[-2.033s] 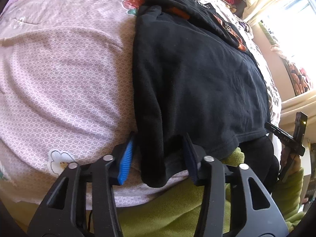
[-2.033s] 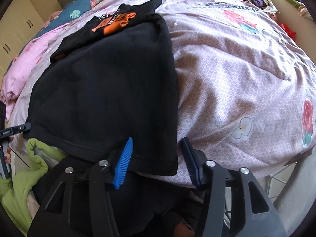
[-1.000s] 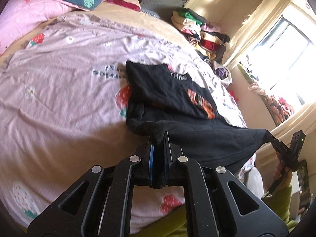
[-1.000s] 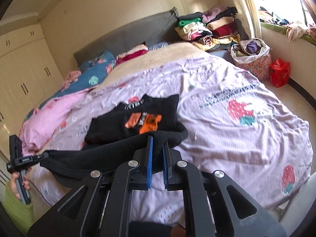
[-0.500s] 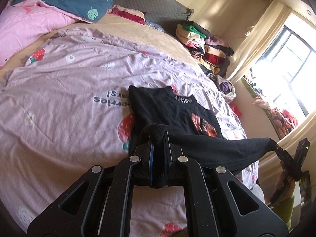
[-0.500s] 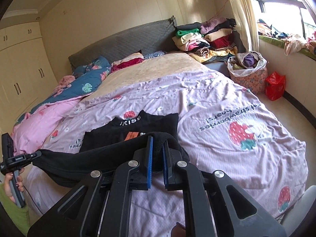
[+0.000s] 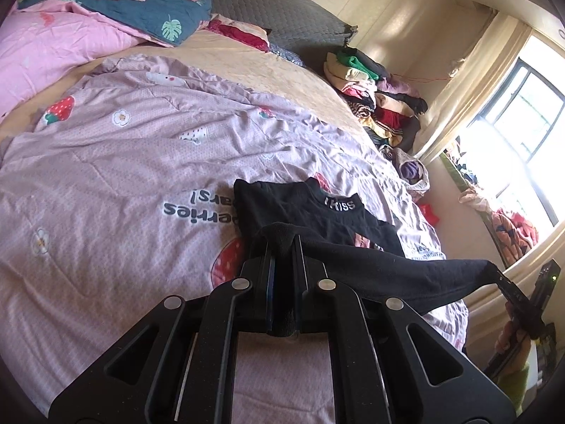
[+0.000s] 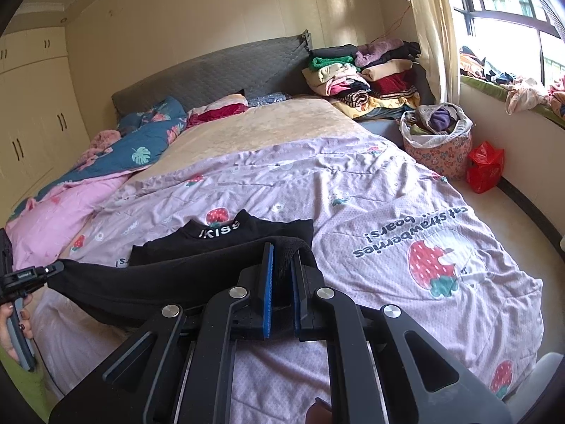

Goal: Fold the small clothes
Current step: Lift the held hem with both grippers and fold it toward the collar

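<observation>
Black shirt (image 7: 395,268) over strawberry quilt (image 7: 123,183)

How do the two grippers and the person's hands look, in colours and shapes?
Both the left gripper and the right gripper are matte black, with triangular cut-outs, round silver bolts and blue ribbed pads inside the jaws. The left hand has dark nails and a green sleeve.

Sunlit bedroom: grey headboard (image 8: 212,70), cream wardrobes (image 8: 31,106), perhaps barred window (image 8: 512,3).
</observation>
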Available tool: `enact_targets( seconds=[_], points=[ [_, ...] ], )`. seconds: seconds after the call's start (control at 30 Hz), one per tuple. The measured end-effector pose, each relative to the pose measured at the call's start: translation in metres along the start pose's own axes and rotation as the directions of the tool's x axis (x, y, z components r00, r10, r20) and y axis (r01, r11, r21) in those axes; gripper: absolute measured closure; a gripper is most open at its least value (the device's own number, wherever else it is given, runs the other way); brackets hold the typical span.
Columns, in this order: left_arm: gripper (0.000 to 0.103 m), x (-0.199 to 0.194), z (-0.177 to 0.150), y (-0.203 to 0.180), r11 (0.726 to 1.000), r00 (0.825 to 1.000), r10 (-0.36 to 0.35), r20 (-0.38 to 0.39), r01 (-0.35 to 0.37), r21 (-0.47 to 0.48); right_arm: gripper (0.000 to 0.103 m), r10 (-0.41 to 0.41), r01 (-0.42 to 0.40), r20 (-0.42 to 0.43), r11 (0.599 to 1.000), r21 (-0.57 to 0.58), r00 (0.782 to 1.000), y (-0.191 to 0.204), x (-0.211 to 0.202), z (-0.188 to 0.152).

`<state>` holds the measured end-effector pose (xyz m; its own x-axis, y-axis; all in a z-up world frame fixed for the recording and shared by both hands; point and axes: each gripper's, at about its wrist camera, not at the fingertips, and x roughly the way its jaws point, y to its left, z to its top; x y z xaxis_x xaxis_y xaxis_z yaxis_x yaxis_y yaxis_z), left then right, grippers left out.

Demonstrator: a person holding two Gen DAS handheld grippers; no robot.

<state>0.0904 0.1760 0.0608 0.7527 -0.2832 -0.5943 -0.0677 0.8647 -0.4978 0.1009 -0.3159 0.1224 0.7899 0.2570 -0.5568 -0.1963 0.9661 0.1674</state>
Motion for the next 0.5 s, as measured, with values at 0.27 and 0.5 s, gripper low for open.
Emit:
enact_targets(
  seconds=[0.27, 0.5],
  points=[
    [0.101, 0.018, 0.013, 0.003, 1.0, 1.0, 0.008, 0.004, -0.008, -0.025, 0.095, -0.011, 0.011, -0.025, 1.0, 0.004, 1.0, -0.003, 0.029, 0.009],
    [0.101, 0.04, 0.021, 0.006, 0.999, 0.999, 0.041, 0.003, -0.041, -0.03, 0.095, -0.033, 0.033, -0.043, 0.999, 0.007, 0.999, -0.007, 0.058, 0.014]
  ],
)
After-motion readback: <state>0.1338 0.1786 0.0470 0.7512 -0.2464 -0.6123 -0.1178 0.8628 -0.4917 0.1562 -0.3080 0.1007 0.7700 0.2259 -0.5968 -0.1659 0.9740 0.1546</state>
